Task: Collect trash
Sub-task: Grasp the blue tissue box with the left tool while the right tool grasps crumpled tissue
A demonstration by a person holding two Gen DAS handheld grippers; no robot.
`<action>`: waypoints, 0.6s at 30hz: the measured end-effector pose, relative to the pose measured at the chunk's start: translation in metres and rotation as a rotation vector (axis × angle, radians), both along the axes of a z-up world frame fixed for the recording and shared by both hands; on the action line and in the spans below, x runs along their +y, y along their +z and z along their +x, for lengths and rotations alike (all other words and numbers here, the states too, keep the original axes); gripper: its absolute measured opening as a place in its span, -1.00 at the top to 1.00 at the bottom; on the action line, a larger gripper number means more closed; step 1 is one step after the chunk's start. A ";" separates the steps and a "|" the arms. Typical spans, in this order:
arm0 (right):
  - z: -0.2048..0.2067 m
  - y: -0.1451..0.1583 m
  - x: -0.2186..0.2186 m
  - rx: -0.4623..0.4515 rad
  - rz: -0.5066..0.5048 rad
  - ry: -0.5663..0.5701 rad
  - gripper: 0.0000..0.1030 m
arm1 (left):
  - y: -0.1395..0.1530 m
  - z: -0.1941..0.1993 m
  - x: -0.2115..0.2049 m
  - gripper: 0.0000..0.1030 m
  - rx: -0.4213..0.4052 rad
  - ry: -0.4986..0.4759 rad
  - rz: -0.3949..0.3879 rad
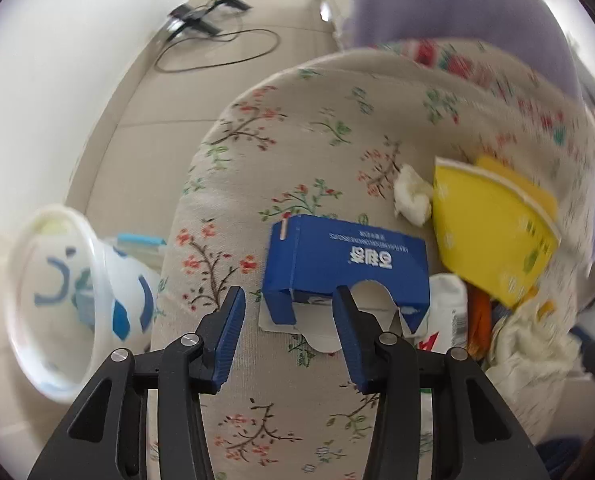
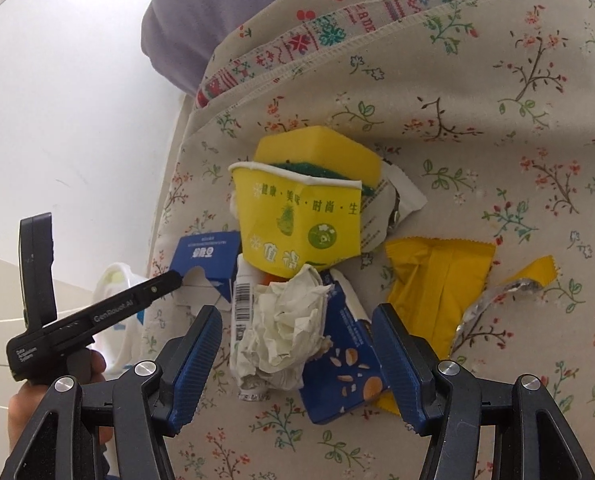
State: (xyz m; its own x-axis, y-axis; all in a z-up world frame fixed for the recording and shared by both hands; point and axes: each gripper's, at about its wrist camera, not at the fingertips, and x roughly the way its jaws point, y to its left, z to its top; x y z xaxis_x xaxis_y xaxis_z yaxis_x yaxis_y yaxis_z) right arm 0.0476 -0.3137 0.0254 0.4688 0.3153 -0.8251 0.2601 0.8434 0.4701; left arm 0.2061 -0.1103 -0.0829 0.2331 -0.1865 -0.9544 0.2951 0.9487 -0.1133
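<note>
My left gripper (image 1: 289, 304) stands open over the blue carton (image 1: 347, 268) — flat on the floral cloth (image 1: 317, 140), long axis crosswise. My right gripper (image 2: 297, 328) gapes, unclamped, around crumpled tissue (image 2: 285, 320).

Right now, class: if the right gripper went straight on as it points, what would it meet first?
Probably the crumpled tissue, lying between the open right gripper's fingers; depth is unclear.
</note>
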 end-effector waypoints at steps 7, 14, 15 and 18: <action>0.002 -0.004 0.006 0.008 -0.015 0.020 -0.31 | -0.012 -0.016 -0.040 -0.04 -0.120 -0.189 0.218; 0.006 -0.019 0.013 0.045 -0.017 0.039 -0.31 | -0.009 -0.010 -0.039 0.26 -0.128 -0.180 0.193; 0.006 -0.022 0.013 0.055 -0.009 0.038 -0.31 | -0.004 -0.008 -0.035 0.29 -0.129 -0.179 0.192; 0.008 -0.027 0.015 0.064 -0.016 0.038 -0.31 | 0.000 -0.009 -0.030 0.35 -0.130 -0.169 0.171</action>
